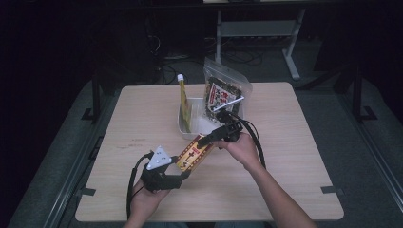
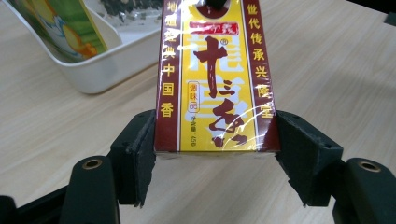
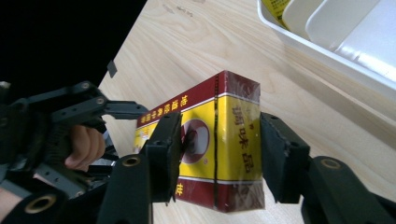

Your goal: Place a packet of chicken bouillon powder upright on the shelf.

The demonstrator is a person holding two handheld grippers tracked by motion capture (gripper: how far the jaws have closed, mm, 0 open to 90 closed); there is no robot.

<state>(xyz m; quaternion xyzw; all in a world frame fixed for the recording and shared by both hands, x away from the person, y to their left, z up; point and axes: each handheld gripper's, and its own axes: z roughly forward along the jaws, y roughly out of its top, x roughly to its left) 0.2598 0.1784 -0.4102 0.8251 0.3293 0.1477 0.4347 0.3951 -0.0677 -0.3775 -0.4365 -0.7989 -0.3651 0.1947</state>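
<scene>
The red-and-yellow seasoning box (image 1: 194, 154) was held just above the desk (image 1: 285, 142), toward the middle of its near half, between two grippers. Its near end was clamped by the left gripper (image 1: 183, 175); in the left gripper view both pads were seen pressed against the box's long sides (image 2: 217, 79). Its far end was enclosed by the right gripper (image 1: 205, 139). In the right gripper view the left pad was seen against the box face (image 3: 219, 149), while a narrow gap appeared at the right pad, so a firm pinch could not be confirmed.

A white plastic tray (image 1: 183, 127) was located just beyond the box, toward the far edge of the desk. A yellow packet (image 1: 184, 102) was stood upright in the tray, and a clear zip bag of dark contents (image 1: 223, 90) was leaned at its far right side.
</scene>
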